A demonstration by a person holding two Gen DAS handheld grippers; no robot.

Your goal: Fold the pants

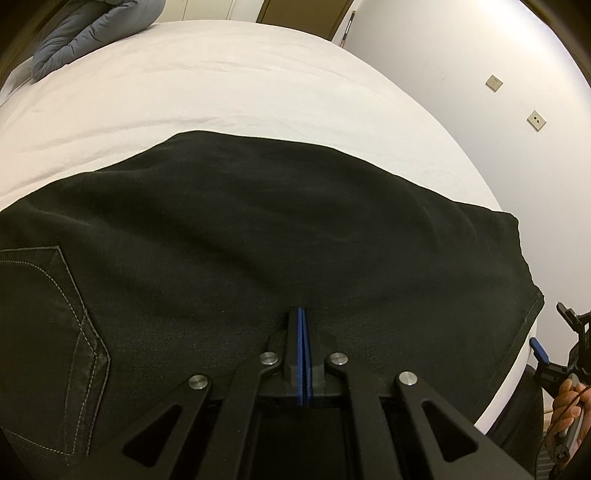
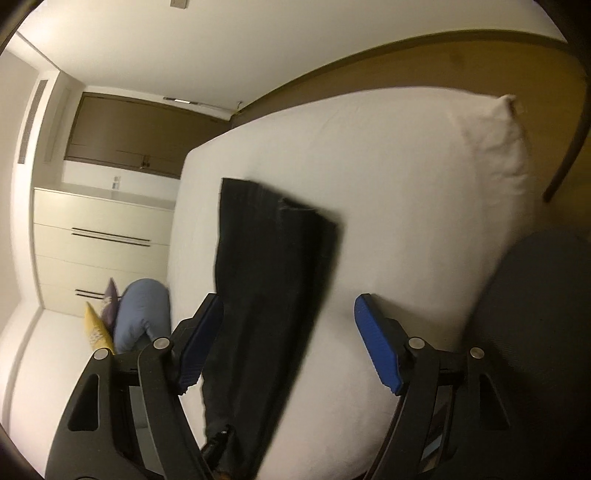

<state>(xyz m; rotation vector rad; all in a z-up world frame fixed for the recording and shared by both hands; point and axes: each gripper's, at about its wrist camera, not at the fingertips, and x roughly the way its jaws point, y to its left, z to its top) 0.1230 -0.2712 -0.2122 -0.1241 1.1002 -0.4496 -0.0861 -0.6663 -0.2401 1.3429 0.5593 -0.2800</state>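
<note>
Black pants (image 1: 240,229) lie flat on the white bed (image 1: 221,85), a stitched back pocket (image 1: 55,332) at the lower left. My left gripper (image 1: 301,312) is shut, its blue pads pressed together, low over the pants; whether cloth is pinched cannot be told. In the right wrist view the pants (image 2: 273,266) form a long dark strip across the bed (image 2: 406,206). My right gripper (image 2: 288,314) is open and empty, above the strip's near part; it also shows at the left view's right edge (image 1: 539,349).
A grey-blue quilt (image 1: 85,33) lies at the bed's far left corner. A white pillow (image 2: 495,147) is at the bed's far end. Cushions (image 2: 122,321) lie on the floor by white drawers (image 2: 99,236). A wall (image 1: 461,74) runs beside the bed.
</note>
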